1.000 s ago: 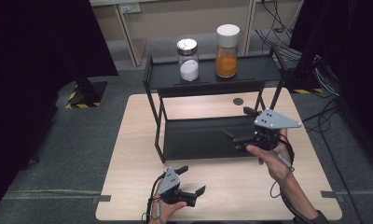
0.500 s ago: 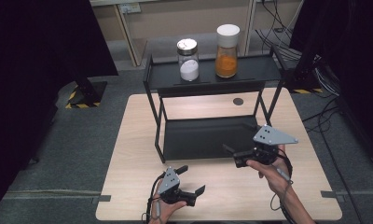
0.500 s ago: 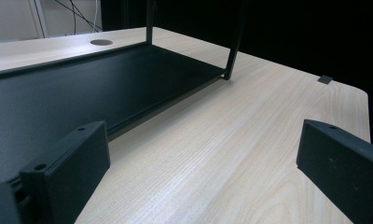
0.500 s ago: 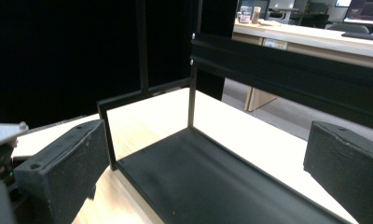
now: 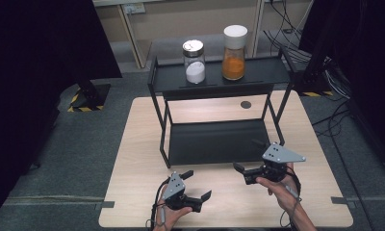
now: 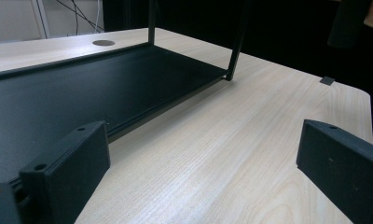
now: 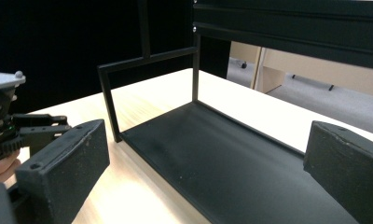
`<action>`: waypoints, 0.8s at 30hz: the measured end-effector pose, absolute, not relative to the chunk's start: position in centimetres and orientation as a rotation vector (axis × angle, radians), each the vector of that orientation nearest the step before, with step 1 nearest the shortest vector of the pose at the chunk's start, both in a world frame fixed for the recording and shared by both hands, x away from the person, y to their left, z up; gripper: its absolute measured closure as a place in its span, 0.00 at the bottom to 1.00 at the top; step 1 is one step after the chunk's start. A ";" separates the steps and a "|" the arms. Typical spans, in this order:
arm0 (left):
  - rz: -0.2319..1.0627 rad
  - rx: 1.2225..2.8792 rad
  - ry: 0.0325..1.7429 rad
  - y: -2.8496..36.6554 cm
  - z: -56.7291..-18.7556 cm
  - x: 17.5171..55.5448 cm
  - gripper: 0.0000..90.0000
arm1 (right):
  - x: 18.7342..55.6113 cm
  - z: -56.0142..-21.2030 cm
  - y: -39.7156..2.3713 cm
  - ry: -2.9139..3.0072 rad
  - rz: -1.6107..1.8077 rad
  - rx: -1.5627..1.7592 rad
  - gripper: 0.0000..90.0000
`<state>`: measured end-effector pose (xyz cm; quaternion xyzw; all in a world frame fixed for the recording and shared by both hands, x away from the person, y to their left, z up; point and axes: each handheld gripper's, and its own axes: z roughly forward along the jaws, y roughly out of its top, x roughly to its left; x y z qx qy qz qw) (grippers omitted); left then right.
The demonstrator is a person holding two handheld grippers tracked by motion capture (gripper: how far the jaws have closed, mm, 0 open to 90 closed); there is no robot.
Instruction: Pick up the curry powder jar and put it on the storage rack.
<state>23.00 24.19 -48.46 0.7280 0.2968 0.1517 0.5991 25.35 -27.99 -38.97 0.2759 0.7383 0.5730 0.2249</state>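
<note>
A black two-tier rack [image 5: 219, 91] stands on the wooden table [image 5: 137, 144]. Its top shelf carries a jar of white powder [image 5: 195, 61] and a taller jar of orange powder [image 5: 234, 53]; the lower shelf [image 7: 231, 158] is bare. My left gripper [image 5: 196, 185] rests near the table's front edge, open, with only bare wood between its jaws [image 6: 203, 158]. My right gripper [image 5: 247, 156] hovers at the rack's front right corner, open and empty [image 7: 203, 158], pointing left along the lower shelf. The left gripper [image 7: 17, 130] also shows at the left edge of the right gripper view.
A round cable hole [image 5: 246, 104] lies in the table behind the rack. Dark tape tabs [image 5: 337, 199] mark the table's front corners. Black curtains [image 5: 36, 72] and cables [image 5: 325, 53] surround the table on the grey floor.
The right gripper has moved back toward the person, from beside the rack's right side to its front right corner, staying open. The left gripper has not moved.
</note>
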 end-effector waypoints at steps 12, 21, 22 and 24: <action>0.356 1.685 0.690 24.2 -48.5 23.0 0.02 | 24.3 -41.5 -28.1 2.055 1.595 0.786 0.00; 0.359 1.682 0.690 24.3 -48.5 22.9 0.02 | 23.9 -42.5 -28.3 2.060 1.594 0.788 0.00; 0.360 1.682 0.689 24.3 -48.5 22.9 0.02 | 23.8 -42.7 -28.3 2.062 1.593 0.789 0.00; 0.361 1.681 0.689 24.3 -48.5 22.9 0.02 | 23.8 -42.9 -28.3 2.067 1.591 0.787 0.00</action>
